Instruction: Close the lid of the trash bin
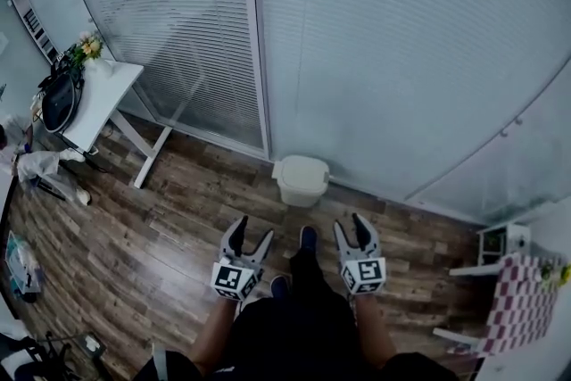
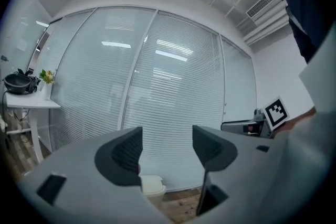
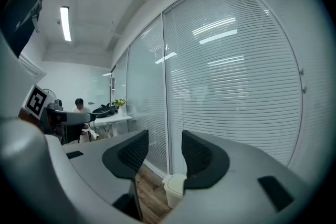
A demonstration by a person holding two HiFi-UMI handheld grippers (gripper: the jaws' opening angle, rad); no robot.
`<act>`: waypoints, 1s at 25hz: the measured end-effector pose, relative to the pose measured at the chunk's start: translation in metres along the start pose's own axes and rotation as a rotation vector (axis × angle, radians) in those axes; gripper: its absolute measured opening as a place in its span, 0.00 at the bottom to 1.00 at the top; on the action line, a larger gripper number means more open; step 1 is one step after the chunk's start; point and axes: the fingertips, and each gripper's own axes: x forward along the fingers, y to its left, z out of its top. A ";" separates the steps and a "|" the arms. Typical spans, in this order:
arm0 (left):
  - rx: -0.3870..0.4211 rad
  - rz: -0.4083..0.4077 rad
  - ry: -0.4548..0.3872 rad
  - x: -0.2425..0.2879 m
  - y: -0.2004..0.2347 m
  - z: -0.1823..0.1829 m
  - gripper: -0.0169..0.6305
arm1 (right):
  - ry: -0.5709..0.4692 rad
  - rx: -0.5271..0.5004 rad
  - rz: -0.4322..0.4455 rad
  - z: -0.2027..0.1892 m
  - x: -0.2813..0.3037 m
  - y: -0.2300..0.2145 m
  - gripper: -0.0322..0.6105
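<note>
Wooden floor [image 1: 161, 227], trash bin [image 1: 301, 180], both tongs [image 1: 252, 230] [image 1: 349, 223] parted

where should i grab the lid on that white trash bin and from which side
Probably the front edge of the lid of the trash bin, coming from above on the person's side. The bin stands close to the glass wall, so its back looks cramped, while the front faces the wood floor. The lid seems to lie about flat, so that edge is reachable from above.

Trash bin [image 2: 152, 185] peeks out low, half hidden behind the left tongs [image 2: 167, 134]; the right tongs [image 3: 164, 139] cover part of it too, and its lid [image 1: 302, 165] is too small to read
</note>
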 end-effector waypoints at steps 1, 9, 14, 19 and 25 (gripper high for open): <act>-0.004 -0.013 0.009 -0.003 -0.008 -0.002 0.45 | -0.008 -0.002 0.002 0.002 -0.006 0.003 0.34; -0.022 -0.053 -0.028 -0.033 -0.033 0.000 0.45 | -0.020 0.001 0.003 0.009 -0.043 0.028 0.34; -0.015 -0.049 -0.016 -0.039 -0.029 -0.006 0.45 | -0.040 -0.026 -0.007 0.013 -0.049 0.028 0.34; 0.017 -0.013 -0.009 -0.038 -0.030 0.006 0.45 | -0.017 0.004 -0.003 0.014 -0.058 0.031 0.34; 0.043 0.063 -0.019 -0.046 -0.023 0.010 0.28 | 0.018 -0.035 0.007 0.009 -0.067 0.031 0.26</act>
